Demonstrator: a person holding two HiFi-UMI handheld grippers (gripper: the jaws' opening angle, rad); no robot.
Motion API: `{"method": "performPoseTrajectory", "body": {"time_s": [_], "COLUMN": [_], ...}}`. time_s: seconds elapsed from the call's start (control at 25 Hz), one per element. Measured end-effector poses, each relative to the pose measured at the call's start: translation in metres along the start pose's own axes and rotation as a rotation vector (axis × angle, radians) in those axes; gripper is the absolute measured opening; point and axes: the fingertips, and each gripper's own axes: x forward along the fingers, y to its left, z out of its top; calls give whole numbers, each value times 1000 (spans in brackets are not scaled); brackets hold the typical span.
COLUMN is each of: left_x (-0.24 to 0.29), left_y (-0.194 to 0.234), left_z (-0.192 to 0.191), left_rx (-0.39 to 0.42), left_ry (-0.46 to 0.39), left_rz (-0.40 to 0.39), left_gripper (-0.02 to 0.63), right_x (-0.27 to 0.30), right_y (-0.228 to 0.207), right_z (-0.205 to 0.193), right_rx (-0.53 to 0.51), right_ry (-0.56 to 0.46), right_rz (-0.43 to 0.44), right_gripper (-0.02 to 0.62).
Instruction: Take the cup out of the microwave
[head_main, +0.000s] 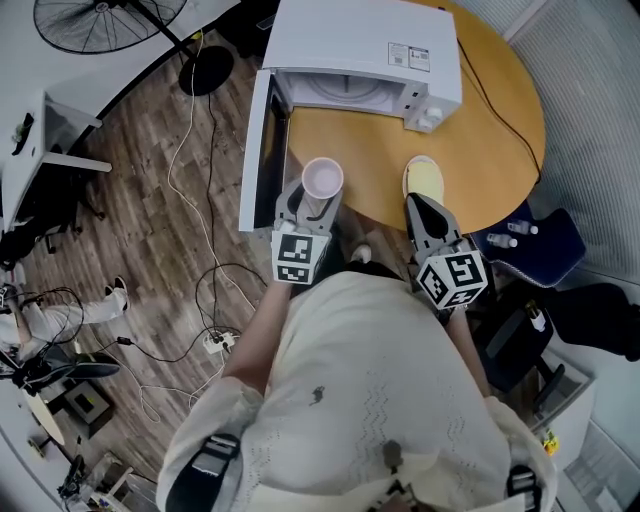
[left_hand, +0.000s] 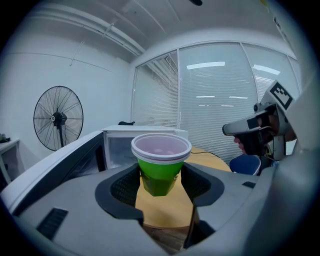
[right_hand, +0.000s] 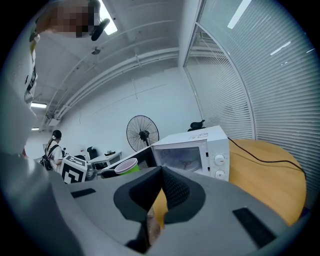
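Ideally the left tongs, gripping the cup, carry it upright to the tabletop; the right tongs, closed empty, steer clear.

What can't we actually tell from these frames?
- Inside of the microwave: head view, mostly hidden under its own top.
- Contents of the cup: head view shows a pale inside; liquid or empty is unclear.
- Print on the label: head view, too small.
- What the pale yellow item is: head view, its near end is covered by the right gripper.
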Motion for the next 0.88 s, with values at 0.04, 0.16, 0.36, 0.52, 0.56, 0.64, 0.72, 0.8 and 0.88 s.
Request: {"method": "performPoseTrajectory", "body": {"time_s": [0.04,0.16,0.36,0.52,0.56,0.64,0.72,0.8,0.88], "left_x": [-2,-10,-21,-28,-30,-32,-35,-38,-41], "left_y": [-3,-12,-24,-35,-37,-40,-42,-44,-45], "left_z": [-1,0,-2,1,2,3,5,8,13], "left_rx": [-6,-26,-18,-15,-19,-21,-20,-22,-25], "left_ry": [3,3,0,-4,-6,-10,-12,-17,-23], "left_rz": [-1,-2,-2,-7,-8,-9,-8,-4,3], "left_gripper": [281,281,281,281,281,281,281,281,281], "right_x": [-3,-11,-23,-29,-30,-33,-35,-38,-40], "right_y": [0,1,2,3,4,5,5,6,6], "right_z": [-1,-6,-11,-13,-14,-14,-13,-11,-8], "right_rx": [1,2,3,1,-1,-4,-6,-10,-14], "right_ry": [-1,-1,0,-4,-4,-6,-12,-20,-29], "right_rz": [0,3,8,12,14,16,16,14,12], "right_gripper": [9,9,9,9,9,9,9,9,9]}}
